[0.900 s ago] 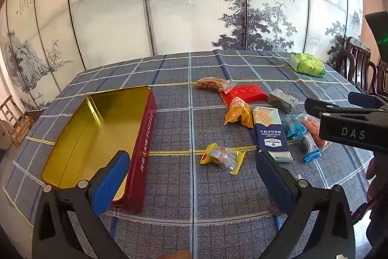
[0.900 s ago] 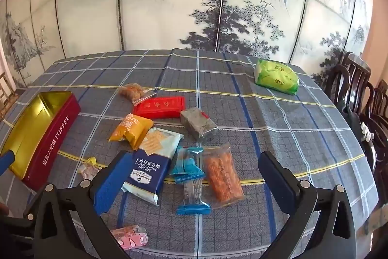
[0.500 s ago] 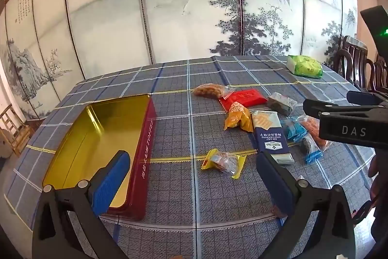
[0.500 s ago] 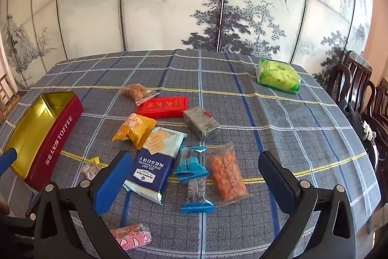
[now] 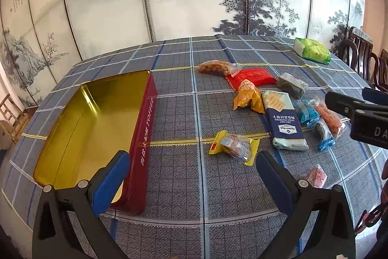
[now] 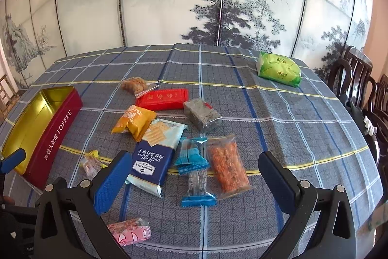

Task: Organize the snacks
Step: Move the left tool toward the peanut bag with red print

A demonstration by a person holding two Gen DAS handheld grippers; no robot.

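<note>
An open red toffee tin (image 5: pixel 143 123) (image 6: pixel 55 135) with a gold inside lies at the table's left. Loose snacks lie to its right: a yellow-ended candy (image 5: pixel 234 146), a navy soda cracker pack (image 5: pixel 285 123) (image 6: pixel 155 152), an orange packet (image 6: pixel 134 120), a flat red pack (image 6: pixel 165 98), blue wrappers (image 6: pixel 194 157), an orange stick pack (image 6: pixel 228 166) and a pink packet (image 6: pixel 129 233). My left gripper (image 5: pixel 194 181) hovers open between tin and candy. Over the near snacks my right gripper (image 6: pixel 191 181) hangs open and holds nothing.
A green bag (image 6: pixel 278 68) lies at the far right of the blue plaid tablecloth (image 6: pixel 278 128). A bag of brown nuggets (image 6: pixel 135 85) and a grey block (image 6: pixel 202 113) lie behind the pile. Dark wooden chairs (image 6: pixel 356 74) stand at the right; a painted screen stands behind.
Both views have shifted slightly, with the table and snacks sliding a little lower in the frame. Nothing on the table has moved and both grippers stay open.
</note>
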